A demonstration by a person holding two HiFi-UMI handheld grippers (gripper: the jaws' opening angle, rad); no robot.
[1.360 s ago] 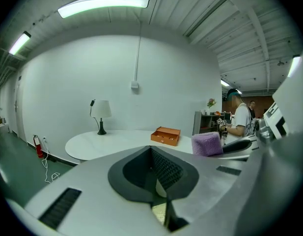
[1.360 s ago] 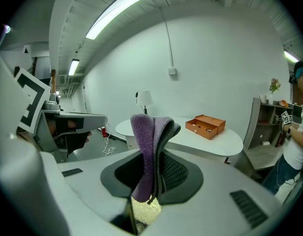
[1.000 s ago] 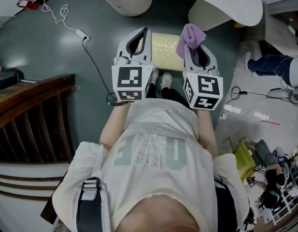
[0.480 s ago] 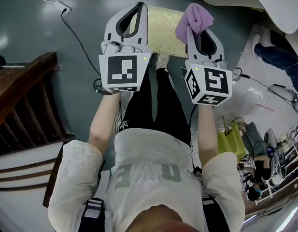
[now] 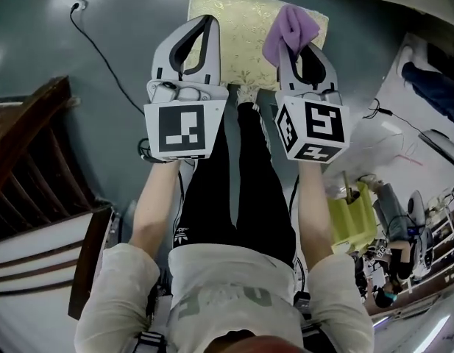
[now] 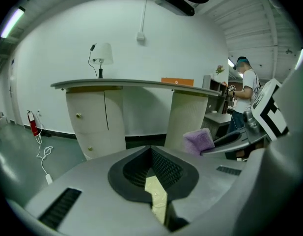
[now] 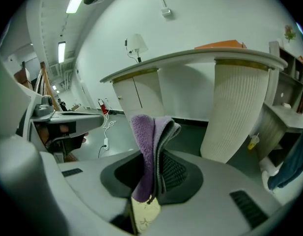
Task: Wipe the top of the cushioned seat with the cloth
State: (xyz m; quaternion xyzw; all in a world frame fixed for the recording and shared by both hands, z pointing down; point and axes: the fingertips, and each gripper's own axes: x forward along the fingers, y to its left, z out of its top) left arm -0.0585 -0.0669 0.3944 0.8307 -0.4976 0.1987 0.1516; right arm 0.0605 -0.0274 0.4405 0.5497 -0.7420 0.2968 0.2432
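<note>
Purple terry cloth (image 5: 289, 34), folded, clamped between jaws of right gripper (image 5: 293, 47). Head view: cloth over right edge of pale gold patterned cushioned seat (image 5: 241, 28); contact with seat not discernible. Left gripper (image 5: 207, 22) over left part of same seat, jaws together, nothing held. Seat on grey-green floor (image 5: 116, 20); dark wooden slatted furniture (image 5: 28, 145) well apart at left. Left gripper view: jaw tips meeting, empty; gold seat glimpsed below through gap; cloth off to right; white curved counter (image 6: 136, 84) beyond. Right gripper view: jaws closed on cloth, folds standing up past tips, lower end hanging between pads; gold seat directly beneath.
</note>
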